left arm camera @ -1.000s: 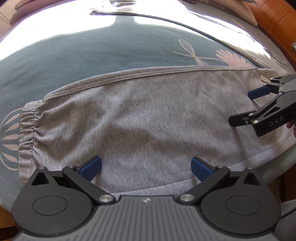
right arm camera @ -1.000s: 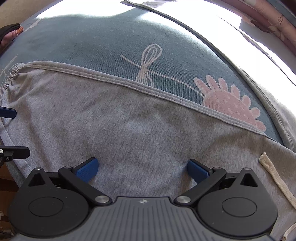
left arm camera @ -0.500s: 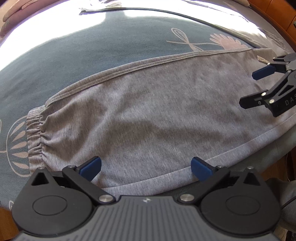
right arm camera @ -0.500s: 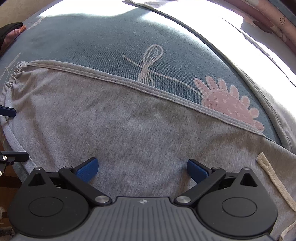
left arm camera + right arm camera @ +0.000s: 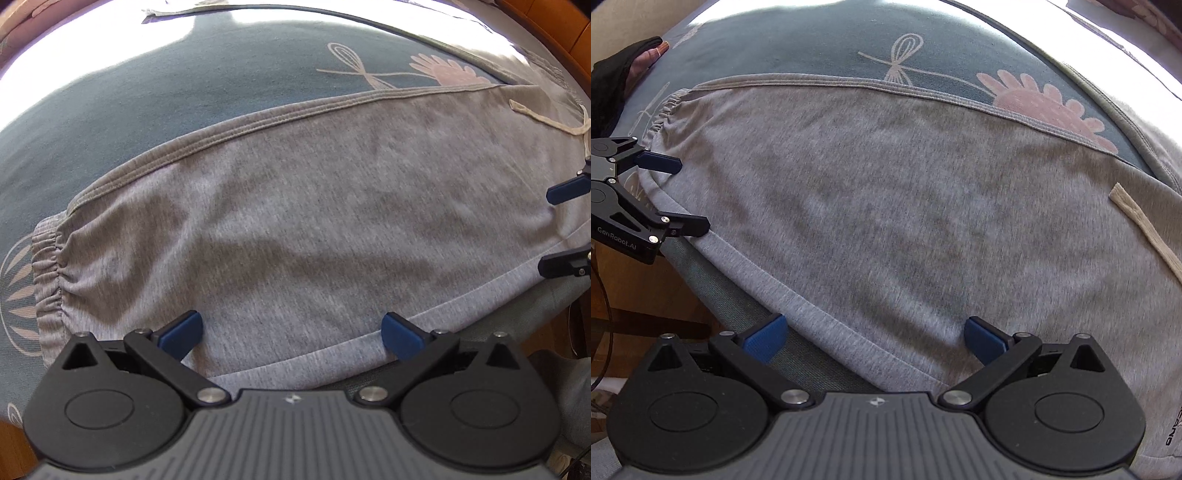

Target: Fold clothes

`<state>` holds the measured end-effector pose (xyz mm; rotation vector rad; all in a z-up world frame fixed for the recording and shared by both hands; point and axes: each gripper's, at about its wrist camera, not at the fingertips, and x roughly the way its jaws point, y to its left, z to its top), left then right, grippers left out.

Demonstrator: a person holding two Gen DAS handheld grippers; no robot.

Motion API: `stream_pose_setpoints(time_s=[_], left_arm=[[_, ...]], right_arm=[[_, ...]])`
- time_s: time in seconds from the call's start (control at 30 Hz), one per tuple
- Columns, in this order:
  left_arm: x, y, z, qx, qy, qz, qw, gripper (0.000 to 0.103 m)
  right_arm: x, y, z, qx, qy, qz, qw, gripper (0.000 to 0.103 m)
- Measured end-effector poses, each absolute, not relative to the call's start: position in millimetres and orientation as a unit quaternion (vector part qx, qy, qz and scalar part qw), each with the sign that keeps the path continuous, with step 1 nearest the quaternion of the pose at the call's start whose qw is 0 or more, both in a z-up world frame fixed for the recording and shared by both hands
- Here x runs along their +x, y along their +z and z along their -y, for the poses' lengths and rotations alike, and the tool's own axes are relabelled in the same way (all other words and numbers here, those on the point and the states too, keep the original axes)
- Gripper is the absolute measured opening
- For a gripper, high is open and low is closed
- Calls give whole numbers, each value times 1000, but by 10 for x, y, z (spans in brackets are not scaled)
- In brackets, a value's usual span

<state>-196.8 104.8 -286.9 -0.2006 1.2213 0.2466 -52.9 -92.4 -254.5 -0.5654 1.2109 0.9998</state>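
Grey sweatpants (image 5: 295,221) lie flat along the bedspread's (image 5: 166,92) near edge; I've drawn both hand-held grippers, left (image 5: 291,334) and right (image 5: 873,334), back to that hem, jaws apart, likely to lift it.

White lettering reading "GenRobot.AI" stands on the black body of the left gripper (image 5: 687,197), seen at the far left of the right wrist view. Near the lower right corner of that view, small dark letters run sideways along the grey knitted trousers (image 5: 923,206); they are partly cut off and too small to read. The left wrist view shows no legible text
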Motion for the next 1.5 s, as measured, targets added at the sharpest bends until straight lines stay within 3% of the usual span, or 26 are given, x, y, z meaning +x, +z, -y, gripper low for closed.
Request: stream_pose_setpoints(time_s=[0.2, 0.4, 0.6, 0.8, 1.0, 1.23, 1.5], left_arm=[[-1946, -2870, -1060, -100, 126, -574, 803, 102], [-1916, -2877, -1061, -104, 138, -573, 801, 102], [-1855, -2889, -1062, -109, 149, -578, 795, 103], [-1806, -2896, -1066, -112, 153, -587, 787, 103], [-1561, -2720, -1062, -115, 151, -595, 781, 102], [-629, -2180, -885, -154, 61, -524, 835, 102], [886, -2283, -212, -340, -72, -485, 802, 102]], right_arm=[[-194, -2559, 1093, -223, 366, -538, 726, 103], [-158, -2676, 1348, -198, 345, -596, 697, 103], [289, -2496, 1435, -163, 315, -558, 750, 103], [520, -2667, 1552, -142, 280, -591, 743, 103], [454, -2444, 1744, -113, 302, -581, 747, 103], [618, -2271, 1999, -121, 304, -537, 778, 103], [904, -2090, 2350, -138, 350, -468, 800, 103]])
